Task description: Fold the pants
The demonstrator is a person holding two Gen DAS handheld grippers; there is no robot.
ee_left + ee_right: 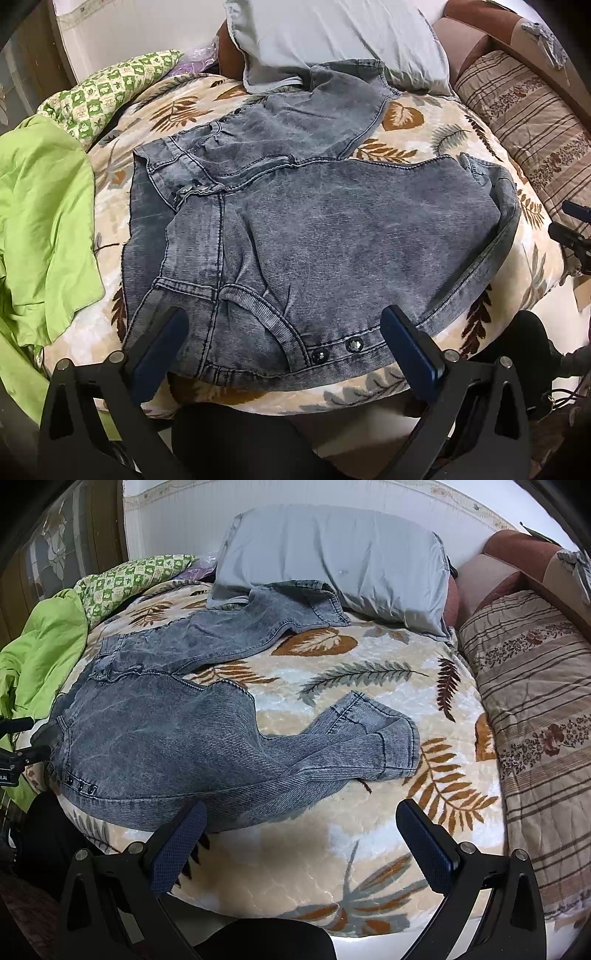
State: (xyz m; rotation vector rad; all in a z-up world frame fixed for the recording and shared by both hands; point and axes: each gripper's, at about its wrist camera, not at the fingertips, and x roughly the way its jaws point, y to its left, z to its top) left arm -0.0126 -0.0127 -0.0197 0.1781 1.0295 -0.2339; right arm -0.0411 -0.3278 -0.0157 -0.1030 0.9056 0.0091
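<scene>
Jeans (155, 746) lie spread on the bed (369, 709), waist toward the person's left, legs running right. Left gripper (284, 347), fingers released, straddles the waistband edge. Right gripper (301, 834), fingers also released, hovers just beside the near leg.
</scene>
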